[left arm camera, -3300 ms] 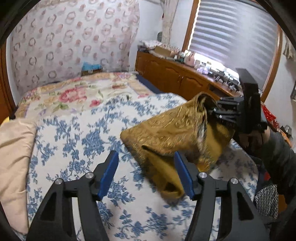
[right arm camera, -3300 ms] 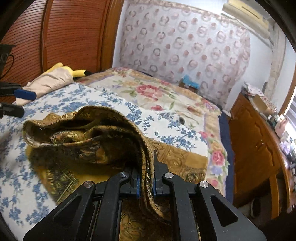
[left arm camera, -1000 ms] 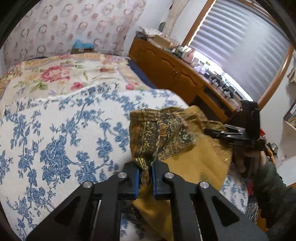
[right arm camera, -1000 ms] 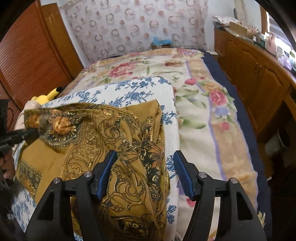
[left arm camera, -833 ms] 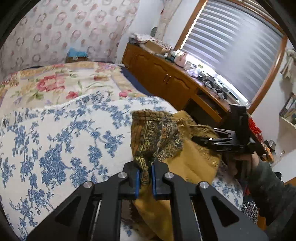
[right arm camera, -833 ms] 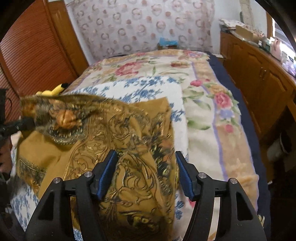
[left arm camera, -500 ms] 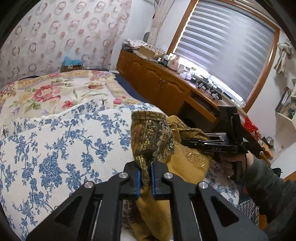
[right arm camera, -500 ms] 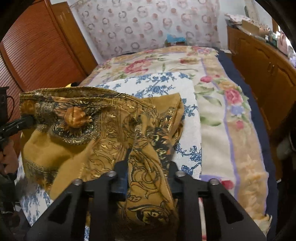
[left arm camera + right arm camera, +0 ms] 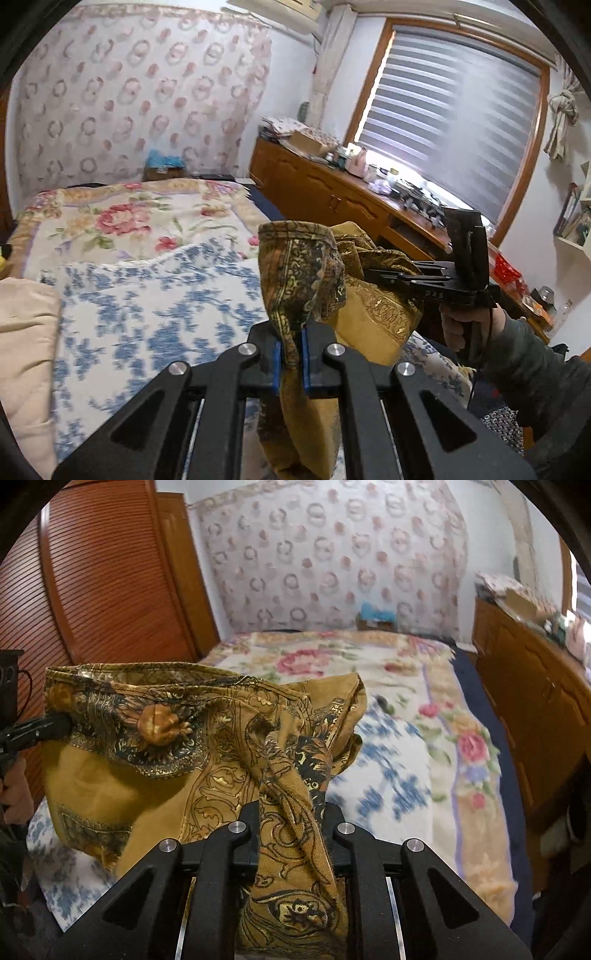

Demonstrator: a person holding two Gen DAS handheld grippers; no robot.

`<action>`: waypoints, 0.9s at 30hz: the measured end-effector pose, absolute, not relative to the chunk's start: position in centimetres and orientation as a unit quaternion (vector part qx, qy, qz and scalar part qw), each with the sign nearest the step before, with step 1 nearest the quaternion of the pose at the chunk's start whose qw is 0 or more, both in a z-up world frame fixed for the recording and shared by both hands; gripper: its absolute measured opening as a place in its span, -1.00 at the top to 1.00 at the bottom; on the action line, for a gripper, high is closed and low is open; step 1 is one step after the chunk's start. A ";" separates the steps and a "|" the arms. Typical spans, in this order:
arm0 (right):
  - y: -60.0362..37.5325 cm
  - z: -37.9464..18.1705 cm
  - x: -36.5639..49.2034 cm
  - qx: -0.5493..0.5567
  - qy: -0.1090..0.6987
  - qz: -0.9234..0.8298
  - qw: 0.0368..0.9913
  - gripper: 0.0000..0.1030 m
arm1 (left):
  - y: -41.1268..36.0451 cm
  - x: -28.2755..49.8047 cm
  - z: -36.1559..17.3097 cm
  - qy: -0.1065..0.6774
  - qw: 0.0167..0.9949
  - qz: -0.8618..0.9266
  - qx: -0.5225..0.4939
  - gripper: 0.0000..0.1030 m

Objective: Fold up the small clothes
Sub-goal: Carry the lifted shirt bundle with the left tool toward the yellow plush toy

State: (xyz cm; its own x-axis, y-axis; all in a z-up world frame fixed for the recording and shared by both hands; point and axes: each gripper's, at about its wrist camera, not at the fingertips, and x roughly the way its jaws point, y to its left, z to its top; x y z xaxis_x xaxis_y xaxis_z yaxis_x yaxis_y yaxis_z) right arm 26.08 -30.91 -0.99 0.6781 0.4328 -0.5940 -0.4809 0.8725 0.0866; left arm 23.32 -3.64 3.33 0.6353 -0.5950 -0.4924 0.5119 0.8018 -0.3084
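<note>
A mustard-gold patterned cloth (image 9: 303, 269) hangs bunched between my two grippers, lifted above the blue-flowered bed cover (image 9: 147, 314). My left gripper (image 9: 290, 354) is shut on one edge of it, and the fabric droops below the jaws. In the right wrist view the cloth (image 9: 184, 746) stretches from the left gripper (image 9: 55, 723) across to my right gripper (image 9: 291, 823). The right jaws are closing, with a thick fold pinched between the pads. The right gripper (image 9: 369, 275) also shows in the left wrist view, held by a hand (image 9: 458, 325).
A rose-patterned blanket (image 9: 332, 664) covers the far part of the bed. A beige pillow (image 9: 22, 350) lies at the left. A wooden dresser (image 9: 332, 195) with clutter runs along the right, under a blinded window. A slatted wooden wardrobe (image 9: 92, 590) stands at the left.
The right jaws went from wide open around a cloth fold to pinching it. Both grippers rose, lifting the cloth off the bed.
</note>
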 end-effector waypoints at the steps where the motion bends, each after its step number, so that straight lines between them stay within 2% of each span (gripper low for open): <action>1: -30.1 -0.8 26.2 -0.044 0.312 0.255 0.914 0.75 | -2.7 23.0 3.4 0.294 0.905 -0.298 -0.069 0.92; 17: -13.6 3.7 30.4 -0.127 0.255 0.363 0.887 0.75 | 11.9 20.4 3.6 0.252 0.944 -0.177 -0.117 0.92; 27: 2.2 5.1 34.7 -0.189 0.240 0.453 0.837 0.75 | 23.4 18.1 -0.6 0.241 0.948 -0.058 -0.198 0.92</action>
State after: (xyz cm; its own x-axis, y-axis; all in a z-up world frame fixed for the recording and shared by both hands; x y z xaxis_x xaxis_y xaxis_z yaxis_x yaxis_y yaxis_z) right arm 34.70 2.16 5.08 0.4732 0.6681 -0.5742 -0.8502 0.5170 -0.0990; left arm 18.12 23.37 -0.60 0.8770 -0.2061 -0.4340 0.0157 0.9151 -0.4029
